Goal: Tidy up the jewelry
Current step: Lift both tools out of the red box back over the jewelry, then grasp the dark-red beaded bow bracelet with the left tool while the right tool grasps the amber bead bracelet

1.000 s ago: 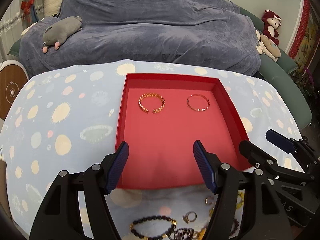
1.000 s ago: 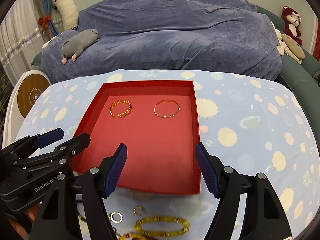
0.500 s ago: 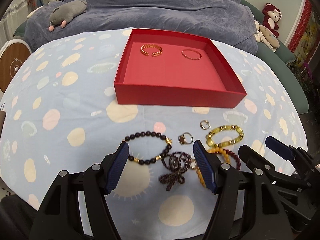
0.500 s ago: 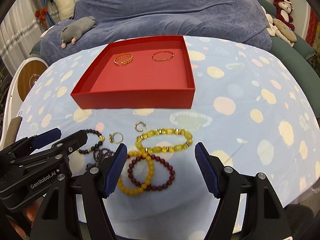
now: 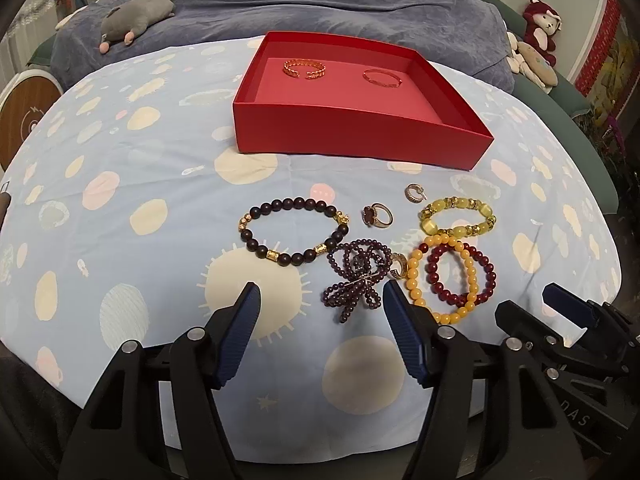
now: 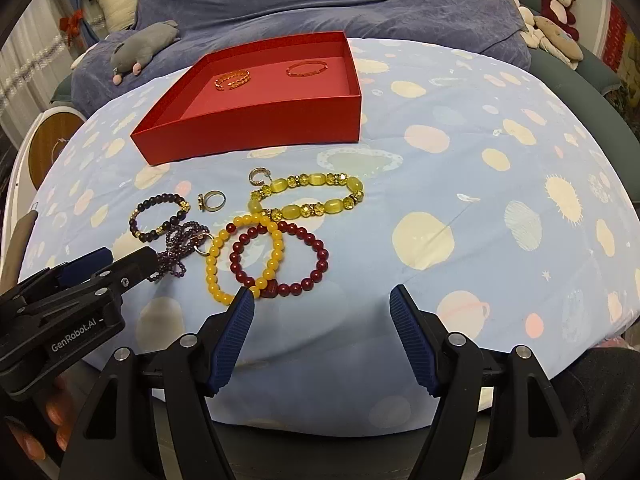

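A red tray (image 5: 360, 136) (image 6: 256, 128) on the table holds two gold bangles (image 5: 303, 68) (image 5: 382, 78). In front of it lie loose pieces: a dark beaded bracelet (image 5: 294, 236), a purple bead bundle (image 5: 358, 276), a ring (image 5: 377, 216), a small hoop (image 5: 415, 192), a green-yellow bracelet (image 5: 458, 216) (image 6: 306, 196), a yellow bracelet (image 6: 244, 258) and a dark red bracelet (image 6: 280, 260) overlapping. My left gripper (image 5: 320, 300) is open and empty, near the purple bundle. My right gripper (image 6: 322, 300) is open and empty, just in front of the red bracelet.
The table wears a pale blue spotted cloth (image 5: 120, 200). Behind it is a sofa under a grey-blue cover (image 5: 320, 4) with a grey plush toy (image 5: 136, 12) and other plush toys (image 5: 540, 24). The table's near edge runs just below both grippers.
Both grippers have pulled back from over the red tray toward the table's near edge. The loose jewelry now lies in front of them. Both stayed open.
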